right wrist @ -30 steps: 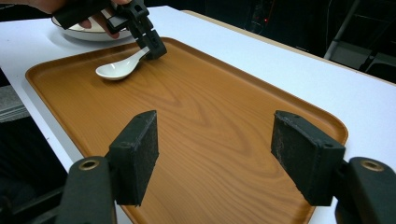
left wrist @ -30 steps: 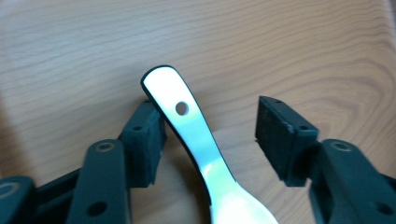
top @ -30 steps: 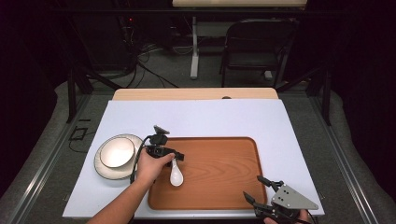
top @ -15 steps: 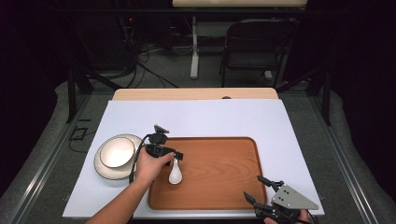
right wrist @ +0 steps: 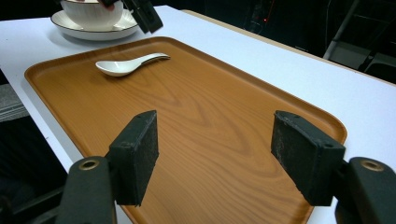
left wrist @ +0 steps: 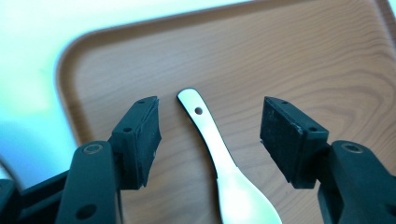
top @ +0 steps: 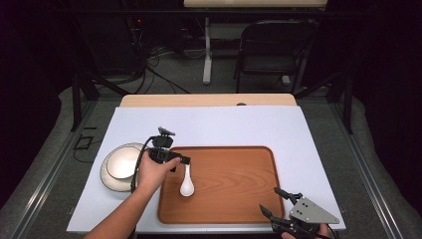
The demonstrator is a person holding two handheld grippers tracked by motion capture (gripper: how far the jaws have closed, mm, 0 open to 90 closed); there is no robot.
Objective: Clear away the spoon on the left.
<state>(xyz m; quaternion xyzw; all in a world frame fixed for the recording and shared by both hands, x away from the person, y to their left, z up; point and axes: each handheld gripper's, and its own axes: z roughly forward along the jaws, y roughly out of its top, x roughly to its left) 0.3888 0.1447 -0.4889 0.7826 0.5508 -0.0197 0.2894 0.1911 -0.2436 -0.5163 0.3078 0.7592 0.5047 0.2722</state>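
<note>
The white ceramic soup spoon (left wrist: 219, 158) lies flat on the brown wood-grain tray (top: 234, 199), near its 9 o'clock edge. That placing looks done. The left gripper (left wrist: 208, 135), jaws just opened wide, holds nothing; the right gripper (right wrist: 215, 154) gapes empty at 5 o'clock.

A lab or studio: dark curtained walls; a white table (top: 209, 124) on grey carpet; cables (top: 159, 64) trailing over the floor; a folding chair (top: 271, 50) behind; metal frame legs (top: 79, 94).
</note>
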